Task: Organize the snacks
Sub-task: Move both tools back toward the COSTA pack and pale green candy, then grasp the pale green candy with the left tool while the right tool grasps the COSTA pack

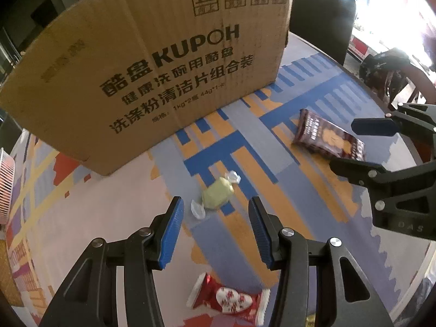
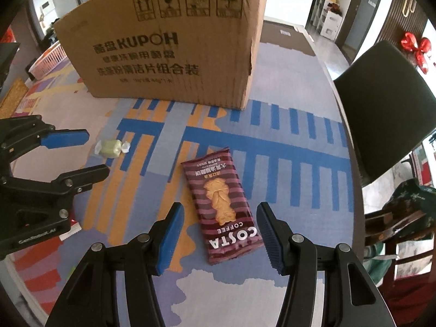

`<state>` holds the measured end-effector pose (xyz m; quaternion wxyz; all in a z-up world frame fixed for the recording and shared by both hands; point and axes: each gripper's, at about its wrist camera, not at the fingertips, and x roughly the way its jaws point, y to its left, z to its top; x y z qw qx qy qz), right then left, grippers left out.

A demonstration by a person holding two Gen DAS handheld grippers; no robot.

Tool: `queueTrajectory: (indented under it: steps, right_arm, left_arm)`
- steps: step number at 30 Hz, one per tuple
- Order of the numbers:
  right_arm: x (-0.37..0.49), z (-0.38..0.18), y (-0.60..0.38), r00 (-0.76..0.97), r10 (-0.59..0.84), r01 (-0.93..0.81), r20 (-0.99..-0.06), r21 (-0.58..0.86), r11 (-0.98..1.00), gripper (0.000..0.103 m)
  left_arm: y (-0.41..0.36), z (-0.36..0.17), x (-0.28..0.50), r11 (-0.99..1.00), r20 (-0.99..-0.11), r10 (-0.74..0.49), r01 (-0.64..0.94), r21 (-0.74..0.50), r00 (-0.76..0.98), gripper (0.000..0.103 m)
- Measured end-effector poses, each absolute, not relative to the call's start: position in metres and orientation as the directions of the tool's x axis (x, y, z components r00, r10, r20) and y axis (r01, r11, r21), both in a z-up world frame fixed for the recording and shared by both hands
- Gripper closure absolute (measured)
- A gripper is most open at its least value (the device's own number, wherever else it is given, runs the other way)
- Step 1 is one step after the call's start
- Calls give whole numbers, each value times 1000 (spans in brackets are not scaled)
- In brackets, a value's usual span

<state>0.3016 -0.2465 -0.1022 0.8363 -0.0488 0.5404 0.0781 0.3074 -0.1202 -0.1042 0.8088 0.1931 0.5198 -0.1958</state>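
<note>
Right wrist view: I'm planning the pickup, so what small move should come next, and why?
Probably lower the right gripper a little further, then close. Its fingers stand open on either side of the Costa biscuit packet, which lies flat on the patterned tablecloth, not yet gripped.

A table with a patterned cloth (image 2: 299,87) in blue, orange and grey meets a dark chair (image 2: 387,120) (daylight floods the doorway beyond), red bow (image 2: 417,47) on the wall.
</note>
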Motion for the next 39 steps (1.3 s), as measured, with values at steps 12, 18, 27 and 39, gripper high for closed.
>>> queueTrajectory:
  steps: [12,18,27,39]
  right_arm:
    - [315,-111,-248,399,100,-154,-912,41,987,47]
    - [316,-113,-247,416,96,-161,-904,31,987,55]
    - [308,-110,-247,440,97,-163,-893,27,986,65]
    - [288,-62,-239,546,126,-174,-829,35,984,65]
  left_arm:
    - [-116,-106,323,872,-923,-165,490,27,346,74]
    - [-115,-103,318,866,-923,-175,500,22,343,83]
    - [-108,-96,311,890,-915,-192,456,-9,356,83]
    - [-86,-47,286,919,-851,-250,390,-59,461,83]
